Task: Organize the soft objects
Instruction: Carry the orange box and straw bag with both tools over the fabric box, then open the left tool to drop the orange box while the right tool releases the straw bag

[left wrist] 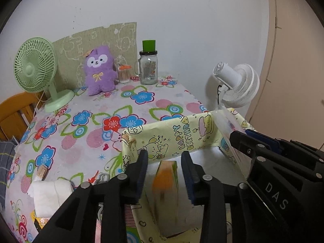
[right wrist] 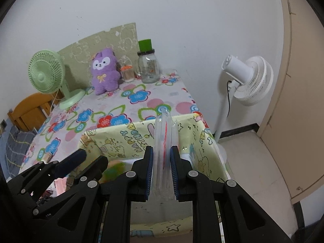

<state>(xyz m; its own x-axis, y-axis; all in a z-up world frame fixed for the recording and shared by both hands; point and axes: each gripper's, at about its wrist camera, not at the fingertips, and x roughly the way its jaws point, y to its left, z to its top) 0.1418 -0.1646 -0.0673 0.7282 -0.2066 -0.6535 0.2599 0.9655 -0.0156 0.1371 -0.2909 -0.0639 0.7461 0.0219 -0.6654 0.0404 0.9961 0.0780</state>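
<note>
Both hand-held grippers hang over a gift-wrap-covered box (left wrist: 182, 133) at the near corner of the counter (left wrist: 97, 121), so each item can go straight in.

The left hand-held gripper (left wrist: 164, 174) has its jaws parted, nothing pinched. An orange-and-green soft item (left wrist: 165, 179), blurred and possibly a plush fruit slice, sits between them and lower, inside the box.

The right hand-held gripper (right wrist: 161, 175) is clamped on a clear plastic pouch (right wrist: 164, 133) with red print, held upright over the box's far wall.

A purple plush (left wrist: 99, 70) is propped at the back, a folded white cloth (left wrist: 50, 196) lies left of the box; neither boxed yet.
</note>
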